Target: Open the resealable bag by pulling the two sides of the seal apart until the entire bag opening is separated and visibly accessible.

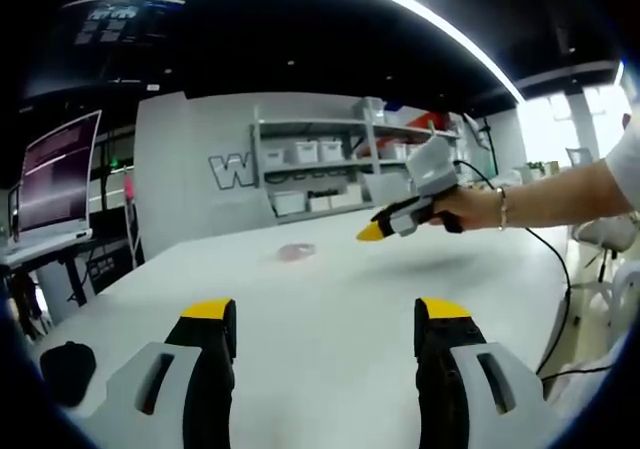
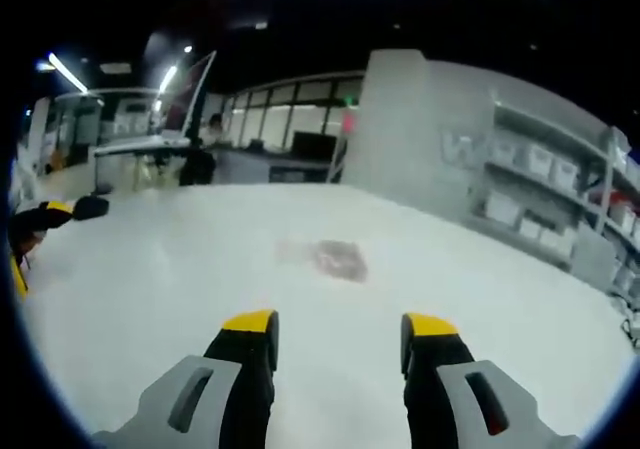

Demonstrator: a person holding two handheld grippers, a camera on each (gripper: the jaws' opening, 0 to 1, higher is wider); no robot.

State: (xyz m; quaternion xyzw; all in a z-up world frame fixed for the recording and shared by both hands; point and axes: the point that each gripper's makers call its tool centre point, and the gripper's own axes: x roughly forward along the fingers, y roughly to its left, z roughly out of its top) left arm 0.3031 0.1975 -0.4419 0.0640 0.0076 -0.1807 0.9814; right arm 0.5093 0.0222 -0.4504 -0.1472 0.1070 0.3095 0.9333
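A small clear resealable bag (image 1: 296,253) with pinkish contents lies flat on the white table (image 1: 330,309), far ahead of my left gripper (image 1: 325,314), which is open with nothing between its jaws. In the right gripper view the bag (image 2: 330,259) lies a short way ahead of my right gripper (image 2: 340,326), also open and empty. The right gripper (image 1: 385,227) also appears in the left gripper view, held in a hand above the table to the right of the bag, its yellow tips close together. The left gripper's yellow tip (image 2: 20,269) pokes in at the left edge.
A black object (image 1: 65,369) lies near the table's left edge. A monitor (image 1: 55,174) stands on a side desk at left. Shelves with white bins (image 1: 330,164) line the back wall. A cable (image 1: 555,289) trails off the table's right side. A person (image 2: 205,149) stands far off.
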